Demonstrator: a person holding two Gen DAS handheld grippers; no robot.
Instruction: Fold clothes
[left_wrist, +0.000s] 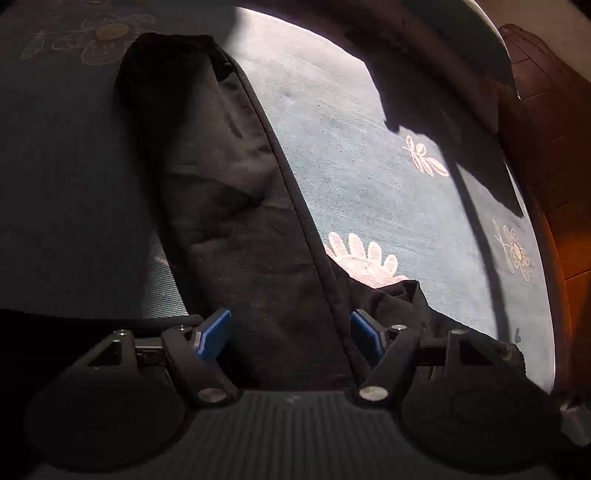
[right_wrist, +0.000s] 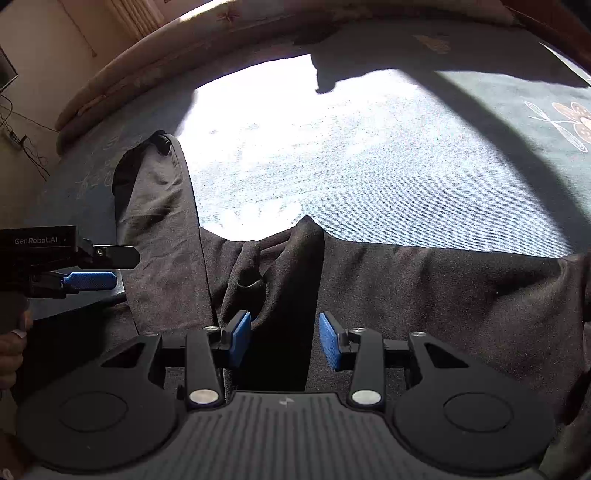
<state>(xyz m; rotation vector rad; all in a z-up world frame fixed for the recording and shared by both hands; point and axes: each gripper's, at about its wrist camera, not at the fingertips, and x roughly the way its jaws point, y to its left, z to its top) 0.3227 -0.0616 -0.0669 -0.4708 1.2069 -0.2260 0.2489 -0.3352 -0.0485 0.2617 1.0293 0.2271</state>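
Black trousers lie spread on blue bedcover. Left gripper wide, empty, above one leg. Right gripper half-wide, empty (fabric ridge between pads, untouched). Best grip hem edge, fold leg flat, avoid wrinkles.

The trousers lie on the bedspread, one leg reaching away at left, the other running right. The left gripper hangs beside that left leg, seemingly just above the cloth.

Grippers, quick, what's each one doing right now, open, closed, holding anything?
Left tool: open, holding nothing, above the dark garment.
Right tool: open, pads clear of the garment fold between them.
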